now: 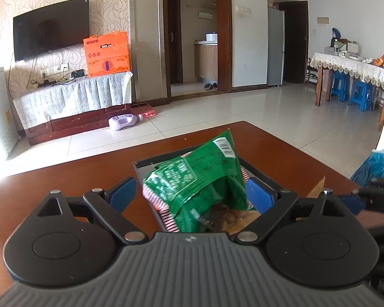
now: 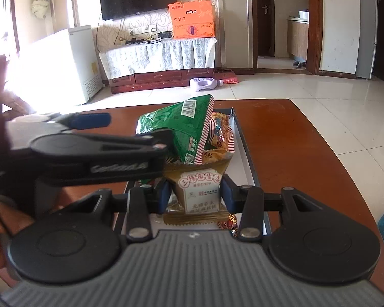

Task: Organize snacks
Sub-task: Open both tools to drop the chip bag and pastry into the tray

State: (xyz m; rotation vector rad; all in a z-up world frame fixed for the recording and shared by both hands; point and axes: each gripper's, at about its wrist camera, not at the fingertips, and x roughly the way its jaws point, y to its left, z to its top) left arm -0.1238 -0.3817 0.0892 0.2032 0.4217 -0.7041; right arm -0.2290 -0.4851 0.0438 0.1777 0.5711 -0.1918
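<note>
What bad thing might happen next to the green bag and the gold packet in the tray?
1. The green snack bag leans tilted on the pile in the black-rimmed tray. The left gripper is open around it, so it may topple out.
2. The right gripper pinches the gold snack packet under the pile; pulling it might tip the snacks above.
3. The two grippers sit close and may bump.

Tray [image 2: 245, 151] is crowded: tilted green packet [image 2: 184, 128] and gold packet [image 2: 199, 192] block entry. Left gripper [image 2: 130, 133] bars its left side. Bare table [image 2: 294, 148] right is passable.
</note>
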